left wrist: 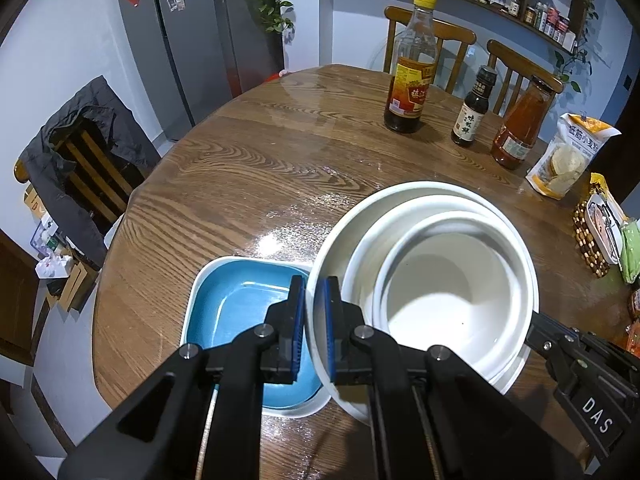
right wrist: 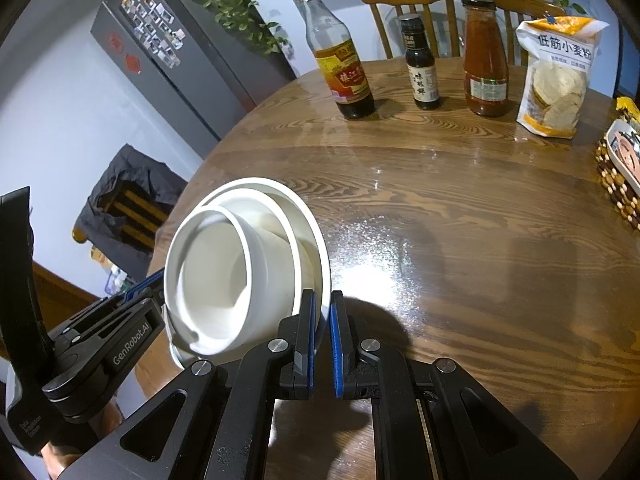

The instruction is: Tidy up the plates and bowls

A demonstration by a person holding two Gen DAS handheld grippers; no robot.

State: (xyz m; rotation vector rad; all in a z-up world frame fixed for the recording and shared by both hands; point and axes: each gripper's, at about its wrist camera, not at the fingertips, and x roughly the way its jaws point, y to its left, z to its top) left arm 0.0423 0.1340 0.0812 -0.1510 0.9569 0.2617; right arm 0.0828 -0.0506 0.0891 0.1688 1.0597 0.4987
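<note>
Both grippers (left wrist: pixel 316 320) (right wrist: pixel 323 330) clamp white bowl stack's (left wrist: pixel 436 280) rim, hiding blue dish (left wrist: pixel 240 308) partly.

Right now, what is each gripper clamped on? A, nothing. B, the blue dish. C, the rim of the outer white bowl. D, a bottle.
C: the left gripper and the right gripper each pinch the rim of the outer white bowl, on opposite sides.
</note>
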